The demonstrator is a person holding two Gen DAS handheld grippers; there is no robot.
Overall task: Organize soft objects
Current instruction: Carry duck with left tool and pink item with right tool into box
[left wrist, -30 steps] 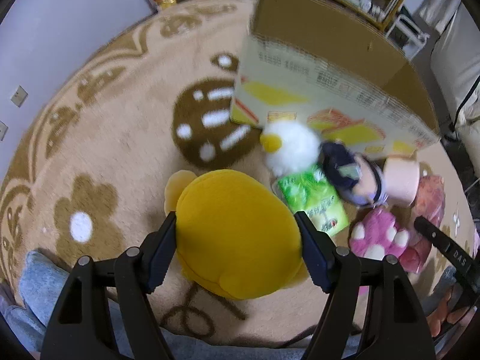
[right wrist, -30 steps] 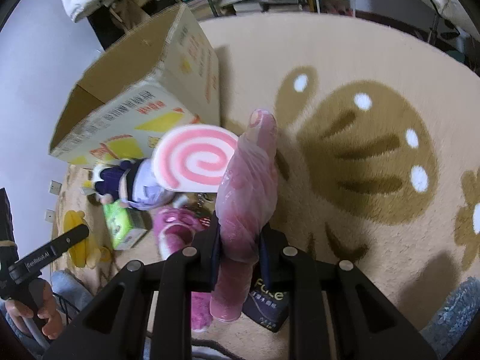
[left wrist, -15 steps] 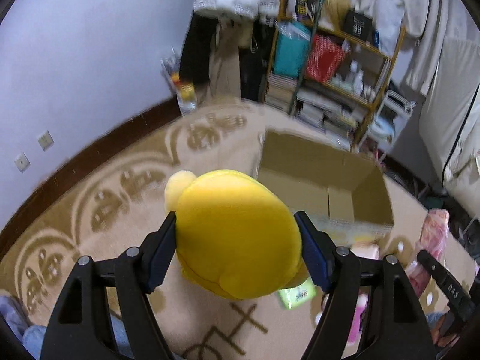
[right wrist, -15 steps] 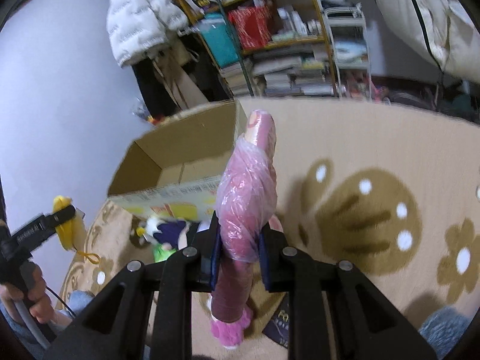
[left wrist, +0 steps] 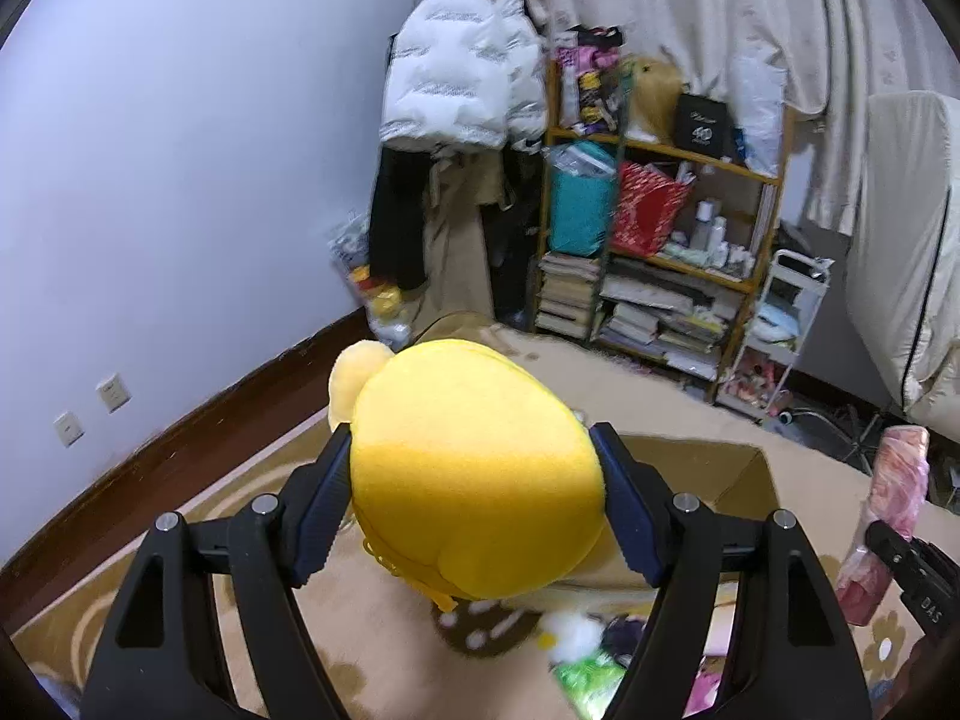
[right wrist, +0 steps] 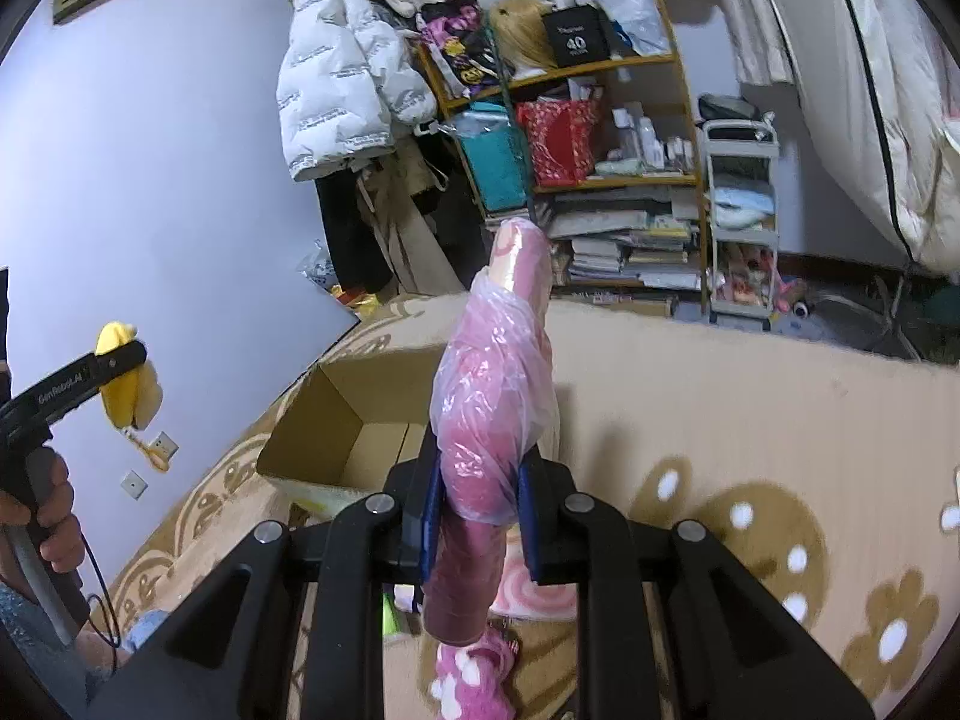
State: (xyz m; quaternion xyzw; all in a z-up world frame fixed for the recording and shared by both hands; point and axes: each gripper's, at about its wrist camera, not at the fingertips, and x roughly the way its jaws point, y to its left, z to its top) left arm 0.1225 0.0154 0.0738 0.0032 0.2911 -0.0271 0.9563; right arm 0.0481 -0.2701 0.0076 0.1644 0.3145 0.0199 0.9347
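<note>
Left wrist view: I've lifted my left tool (left wrist: 474, 495), clamping the yellow plush (left wrist: 474, 468); right tool (right wrist: 475, 501) grips the pink wrapped roll (right wrist: 498, 384); open cardboard box (right wrist: 348, 420) at 10 o'clock, ready for dropping.

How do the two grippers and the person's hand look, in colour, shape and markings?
Both are black plastic. The left gripper and the right gripper have angular black arms with silver round bolts and dark blue finger pads. Seen from the right wrist camera, the left gripper carries white lettering on its side, and a bare hand grips its handle, with a thin black cable hanging below.
</note>
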